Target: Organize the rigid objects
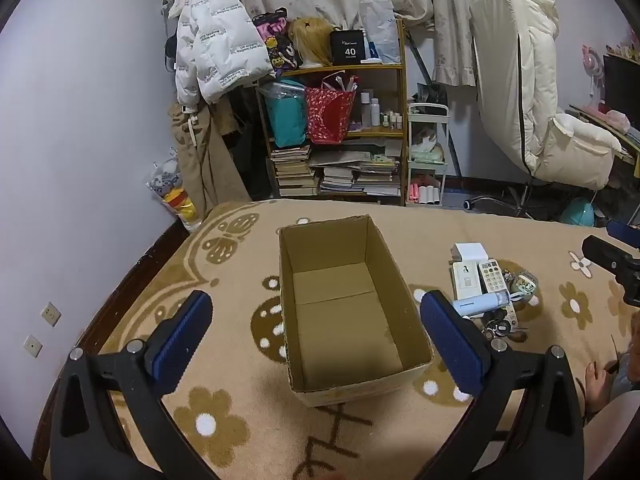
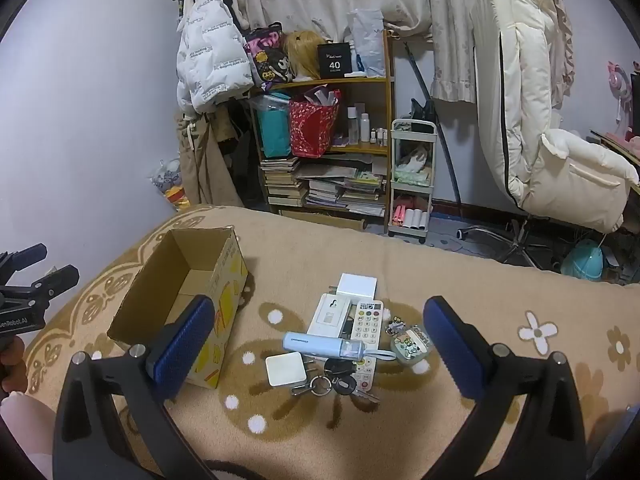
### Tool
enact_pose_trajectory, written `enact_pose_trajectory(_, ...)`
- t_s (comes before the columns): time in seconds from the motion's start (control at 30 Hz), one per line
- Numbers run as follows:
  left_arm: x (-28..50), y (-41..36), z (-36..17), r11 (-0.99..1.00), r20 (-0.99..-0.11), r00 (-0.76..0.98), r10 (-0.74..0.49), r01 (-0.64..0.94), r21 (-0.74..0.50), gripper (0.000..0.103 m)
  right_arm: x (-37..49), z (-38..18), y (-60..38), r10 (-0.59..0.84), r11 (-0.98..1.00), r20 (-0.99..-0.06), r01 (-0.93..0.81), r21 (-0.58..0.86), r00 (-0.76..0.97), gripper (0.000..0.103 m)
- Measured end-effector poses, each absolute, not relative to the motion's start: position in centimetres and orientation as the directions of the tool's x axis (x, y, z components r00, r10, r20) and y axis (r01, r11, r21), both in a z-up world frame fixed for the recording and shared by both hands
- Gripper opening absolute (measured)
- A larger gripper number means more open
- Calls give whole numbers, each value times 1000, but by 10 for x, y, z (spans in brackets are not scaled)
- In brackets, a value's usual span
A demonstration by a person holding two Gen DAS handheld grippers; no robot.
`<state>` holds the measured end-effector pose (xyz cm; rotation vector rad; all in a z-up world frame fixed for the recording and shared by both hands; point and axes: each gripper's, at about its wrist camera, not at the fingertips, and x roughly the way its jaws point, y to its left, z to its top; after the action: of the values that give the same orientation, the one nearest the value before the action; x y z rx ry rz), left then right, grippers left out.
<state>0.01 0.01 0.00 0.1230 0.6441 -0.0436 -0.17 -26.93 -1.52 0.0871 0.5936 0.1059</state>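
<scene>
Cardboard, plain brown and creased across its floor, makes up the open box (image 1: 348, 312) that sits on a tan plush blanket (image 1: 224, 408) patterned with brown flowers and white dots. Seen from the left wrist, the left gripper (image 1: 316, 344) hangs over the box's near end with its jaws spread wide, ribbed blue pads (image 1: 182, 338) on black arms, nothing between them. To the right of the box lies a small heap of hard things: a white cube-shaped charger (image 1: 469, 253) at the far end, a flat white rectangular case (image 1: 466, 280), and a white remote (image 1: 493, 276) with coloured buttons beside it.

From the right wrist, the right gripper (image 2: 320, 350) is likewise wide open and empty, its pads framing that same heap. A pale blue cylinder (image 2: 322, 346) with a clear end lies across the remote (image 2: 366, 330) and case (image 2: 330, 314); just near of it rests a rounded square white plug (image 2: 285, 369), touching dark keys on a metal ring (image 2: 334, 382). A small glossy pouch with cartoon print (image 2: 410, 345) sits at the right of the pile. The box (image 2: 180, 304) stands to the left, yellow printing on its side.
</scene>
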Motion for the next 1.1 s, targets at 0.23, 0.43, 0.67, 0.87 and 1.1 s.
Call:
enact_pose_trajectory(0.23, 0, -1, 0, 989, -595, 804, 15, 76, 127, 103, -1, -15, -269, 121, 992, -561, -72, 108, 819, 103)
enact_pose_trajectory(0.43, 1, -3, -1, 989, -596, 803, 16, 76, 130, 103, -2, -15, -269, 119, 992, -562, -72, 106, 819, 103)
enact_pose_trajectory(0.67, -1, 0, -1, 989, -595, 804, 17, 76, 130, 103, -1, -15, -269, 119, 992, -563, -73, 105, 818, 103)
enact_pose_trajectory(0.87, -3, 2, 0, 989, -595, 804, 9, 81, 124, 103, -2, -14, -269, 119, 992, -563, -72, 105, 818, 103)
enact_pose_trajectory(1.1, 1, 3, -3, 990, -601, 799, 8, 77, 115, 103, -2, -14, -268, 118, 992, -563, -72, 103, 818, 103)
